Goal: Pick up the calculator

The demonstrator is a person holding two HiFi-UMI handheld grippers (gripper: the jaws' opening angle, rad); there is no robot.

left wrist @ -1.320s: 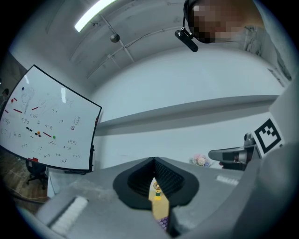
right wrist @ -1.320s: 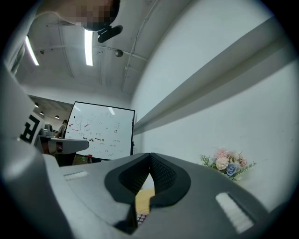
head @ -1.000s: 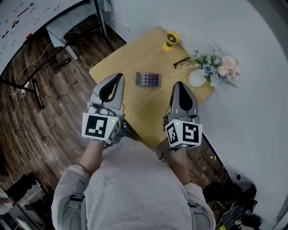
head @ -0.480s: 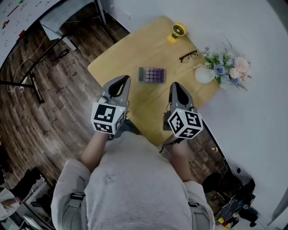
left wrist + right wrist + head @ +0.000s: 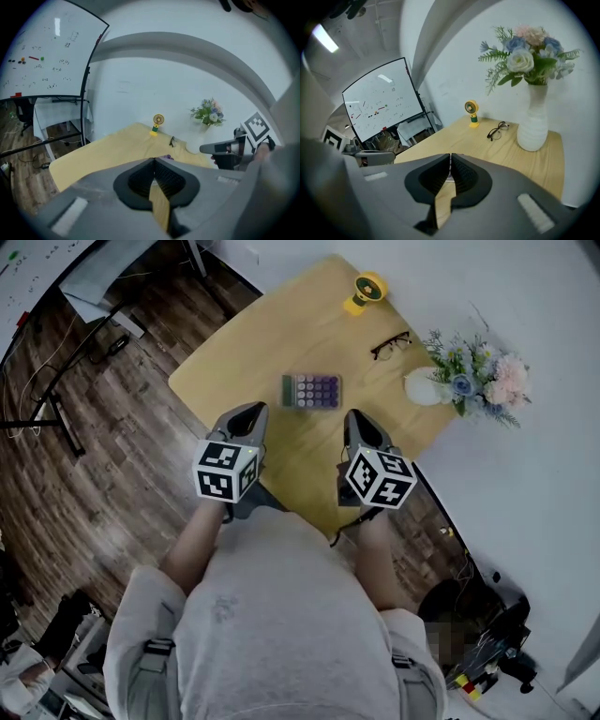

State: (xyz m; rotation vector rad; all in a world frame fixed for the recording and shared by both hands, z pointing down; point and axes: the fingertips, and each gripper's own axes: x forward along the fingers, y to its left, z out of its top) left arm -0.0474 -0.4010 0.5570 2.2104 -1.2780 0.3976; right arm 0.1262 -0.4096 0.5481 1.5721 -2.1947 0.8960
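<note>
Calculator (image 5: 311,391): a small flat rectangle with rows of purple keys and a dark greenish display strip at its left end. It lies face up near the middle of the yellow tabletop (image 5: 272,334), long side across the head view.

We saw a dark wood-plank floor (image 5: 94,474) under a pale wooden table (image 5: 234,352) set beside a white wall (image 5: 140,89). A whiteboard (image 5: 42,61) on a black stand stood nearby, and a ceiling light (image 5: 326,38) glowed overhead.
</note>
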